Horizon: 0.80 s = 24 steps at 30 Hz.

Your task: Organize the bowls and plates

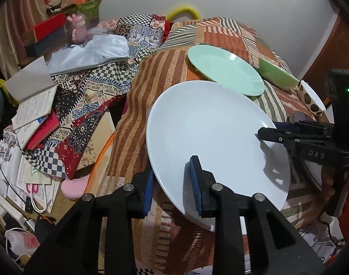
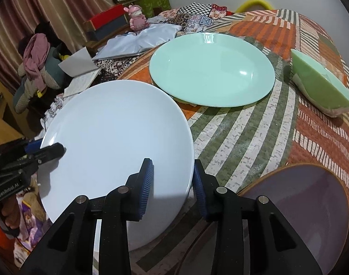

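We see our left gripper (image 1: 173, 183) clamped on the white plate's (image 1: 211, 133) rim at six o'clock; our right gripper (image 1: 269, 130) grips it at three o'clock.

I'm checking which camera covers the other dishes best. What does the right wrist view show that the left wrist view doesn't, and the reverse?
Only the right wrist view shows the lilac bowl with its tan rim at lower right.

Only the left wrist view shows the spotted bowl near the right edge and the open notebooks stacked at left.

Both show the white plate, gripped at its rim by the left gripper and the right gripper, plus the mint plate and the green bowl on the patchwork cover.
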Tool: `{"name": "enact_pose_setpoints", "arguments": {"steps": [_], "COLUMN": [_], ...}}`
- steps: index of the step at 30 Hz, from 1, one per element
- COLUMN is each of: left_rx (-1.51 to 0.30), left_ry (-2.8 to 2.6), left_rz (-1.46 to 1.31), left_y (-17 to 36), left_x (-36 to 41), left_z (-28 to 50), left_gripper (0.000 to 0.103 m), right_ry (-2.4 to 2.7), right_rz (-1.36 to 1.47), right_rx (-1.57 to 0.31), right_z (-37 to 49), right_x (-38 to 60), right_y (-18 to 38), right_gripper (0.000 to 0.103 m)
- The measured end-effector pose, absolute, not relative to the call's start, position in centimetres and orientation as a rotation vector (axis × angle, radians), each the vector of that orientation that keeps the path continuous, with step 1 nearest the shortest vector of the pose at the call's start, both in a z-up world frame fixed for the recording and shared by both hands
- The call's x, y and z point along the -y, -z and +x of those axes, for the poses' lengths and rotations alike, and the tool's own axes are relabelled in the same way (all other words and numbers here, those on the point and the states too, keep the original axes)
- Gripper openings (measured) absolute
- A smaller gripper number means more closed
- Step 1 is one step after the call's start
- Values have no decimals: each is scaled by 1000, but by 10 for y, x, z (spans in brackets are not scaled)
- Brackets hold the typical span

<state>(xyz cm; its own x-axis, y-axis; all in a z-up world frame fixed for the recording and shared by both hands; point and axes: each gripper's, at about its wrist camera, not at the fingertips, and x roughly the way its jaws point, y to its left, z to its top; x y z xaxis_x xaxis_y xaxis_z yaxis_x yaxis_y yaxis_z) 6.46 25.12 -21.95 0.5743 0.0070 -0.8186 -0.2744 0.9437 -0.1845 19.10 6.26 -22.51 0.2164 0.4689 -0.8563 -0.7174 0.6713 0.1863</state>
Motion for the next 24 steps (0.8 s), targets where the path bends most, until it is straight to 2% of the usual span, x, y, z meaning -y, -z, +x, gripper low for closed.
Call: {"name": "enact_pose_setpoints", "arguments": {"steps": [15,24], "left_rx": [-926,-892], "left_ry": [-165,-154], "left_rz": [-333,-328], "left_y": [206,192], "left_x": [-245,-234], "left_z": [70,75], "left_gripper": [28,28], "right_ry": [-819,-775], "right_rz": [-210,-205], "right_rx": [-983,-936], "right_z": [187,184], "right_x": [-46,-29], "right_y": [201,190], "right_gripper": [32,22]}}
